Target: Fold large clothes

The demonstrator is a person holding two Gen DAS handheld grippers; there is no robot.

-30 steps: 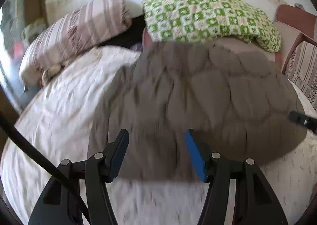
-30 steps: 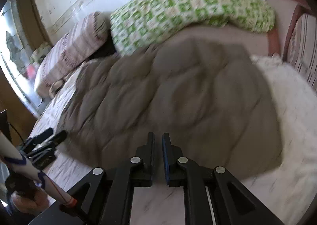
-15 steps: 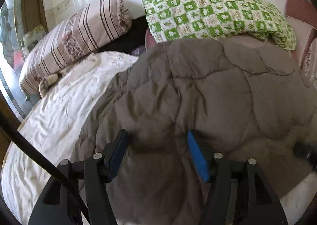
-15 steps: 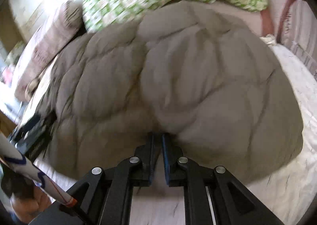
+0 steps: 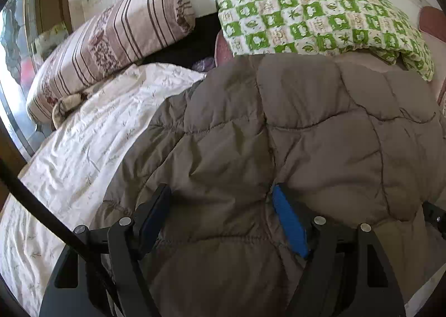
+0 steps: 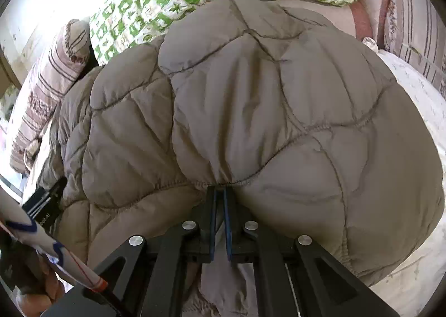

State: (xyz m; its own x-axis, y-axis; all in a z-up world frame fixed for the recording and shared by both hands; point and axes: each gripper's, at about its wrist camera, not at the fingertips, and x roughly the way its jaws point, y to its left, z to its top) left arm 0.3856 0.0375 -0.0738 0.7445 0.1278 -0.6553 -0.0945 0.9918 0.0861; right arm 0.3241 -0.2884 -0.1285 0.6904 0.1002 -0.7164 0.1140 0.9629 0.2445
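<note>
Left wrist view: I count one brown quilted coat (image 5: 292, 133) on the bed (image 5: 83, 144), two pillows. Left gripper (image 5: 220, 200) jaws have just been opening, spread over the coat, pads clear. Right gripper (image 6: 219, 190) pinches its hem. No legible writing.

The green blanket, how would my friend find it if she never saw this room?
Start at the bed with the white sheet. Look to its far end, by the wall, just beyond the puffy brown quilted coat. The green blanket lies there beside a striped pillow, and it alone has green-and-cream checked squares with little leaf pictures.
</note>
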